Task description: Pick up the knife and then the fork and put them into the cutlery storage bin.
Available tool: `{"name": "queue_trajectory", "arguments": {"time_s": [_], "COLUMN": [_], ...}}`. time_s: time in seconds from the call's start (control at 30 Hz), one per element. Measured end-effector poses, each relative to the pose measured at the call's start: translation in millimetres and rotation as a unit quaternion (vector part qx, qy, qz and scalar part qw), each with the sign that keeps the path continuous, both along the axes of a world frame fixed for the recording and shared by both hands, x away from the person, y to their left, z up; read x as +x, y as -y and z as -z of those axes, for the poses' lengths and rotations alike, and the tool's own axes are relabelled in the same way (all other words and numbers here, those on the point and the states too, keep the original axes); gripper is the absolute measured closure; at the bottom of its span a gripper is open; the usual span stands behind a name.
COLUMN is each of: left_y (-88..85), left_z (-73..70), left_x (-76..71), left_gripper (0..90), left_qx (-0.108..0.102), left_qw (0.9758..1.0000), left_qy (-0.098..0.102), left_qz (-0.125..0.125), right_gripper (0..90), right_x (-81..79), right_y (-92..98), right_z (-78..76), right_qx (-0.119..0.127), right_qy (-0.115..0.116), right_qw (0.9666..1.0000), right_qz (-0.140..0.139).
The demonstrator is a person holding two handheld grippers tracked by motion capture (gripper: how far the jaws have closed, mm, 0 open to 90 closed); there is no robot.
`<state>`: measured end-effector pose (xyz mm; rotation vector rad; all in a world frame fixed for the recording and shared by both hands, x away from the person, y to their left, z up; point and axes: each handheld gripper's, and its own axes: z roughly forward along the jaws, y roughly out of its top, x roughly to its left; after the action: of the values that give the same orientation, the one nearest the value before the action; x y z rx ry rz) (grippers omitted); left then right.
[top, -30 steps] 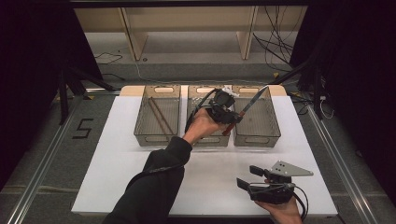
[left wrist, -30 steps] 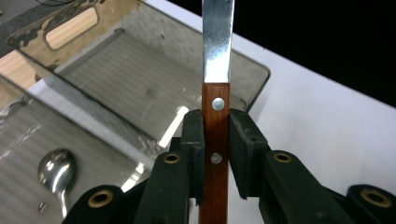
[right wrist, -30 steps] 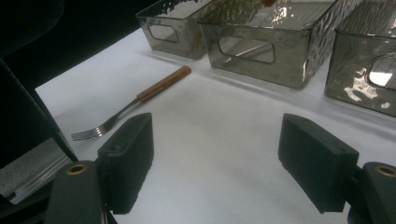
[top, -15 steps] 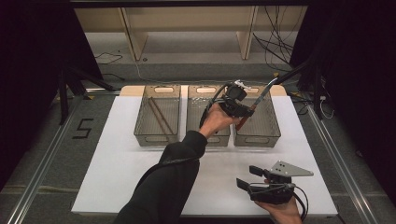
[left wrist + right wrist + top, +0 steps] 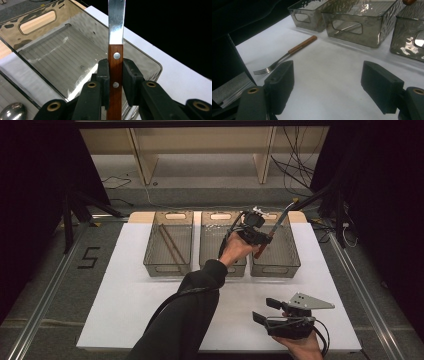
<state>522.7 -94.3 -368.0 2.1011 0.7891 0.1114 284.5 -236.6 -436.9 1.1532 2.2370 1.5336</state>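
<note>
One arm outstretched, left gripper (image 5: 257, 237) jaws clamping knife (image 5: 115, 65) over right bin (image 5: 295, 255).

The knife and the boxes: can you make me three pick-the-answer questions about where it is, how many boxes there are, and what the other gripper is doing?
1. Where is the knife?
A. flat on the table
B. held above the right-hand box
C. inside the left-hand box

2. How many clear boxes stand in a row on the table?
A. two
B. three
C. five

3. How do the jaws of the right gripper stand?
A. wide apart with nothing between them
C. shut on a fork
B. shut on a spoon

Answers: 1 B, the left gripper clamps the wooden handle over the right-hand box. 2 B, the high view shows the left box, the middle box and the right-hand one. 3 A, only bare table lies between the jaws, and the fork rests apart from them.
</note>
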Motion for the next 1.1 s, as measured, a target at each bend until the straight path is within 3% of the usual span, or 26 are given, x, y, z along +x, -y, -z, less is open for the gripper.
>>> {"name": "queue_trajectory", "arguments": {"time_s": [0.47, 0.8, 1.0, 1.07, 1.1], "left_y": [6.9, 10.9, 12.6, 11.5, 10.6], "left_z": [9.9, 22.0, 26.7, 26.0, 24.0], "left_x": [5.1, 7.3, 7.3, 7.2, 7.1], "left_gripper": [76.5, 76.4, 75.4, 72.0, 64.7], "left_qx": [-0.002, 0.011, 0.03, 0.027, 0.027], "left_qw": [0.9999, 0.9997, 0.999, 0.9989, 0.9988], "left_qy": [-0.011, -0.018, -0.029, -0.029, -0.03], "left_qz": [-0.011, -0.015, -0.016, -0.025, -0.028], "right_gripper": [27.5, 27.5, 27.5, 27.5, 27.5], "right_x": [-0.4, -0.2, -0.5, -0.5, -0.6], "right_y": [0.2, 0.7, 0.6, 0.7, 0.8], "right_z": [0.0, 0.2, 0.1, 0.0, 0.0], "right_qx": [-0.001, 0.0, -0.001, -0.001, 0.0], "right_qy": [0.0, -0.001, -0.001, -0.001, -0.001], "right_qw": [1.0, 1.0, 1.0, 1.0, 1.0], "right_qz": [-0.001, -0.001, -0.001, -0.001, -0.001]}}
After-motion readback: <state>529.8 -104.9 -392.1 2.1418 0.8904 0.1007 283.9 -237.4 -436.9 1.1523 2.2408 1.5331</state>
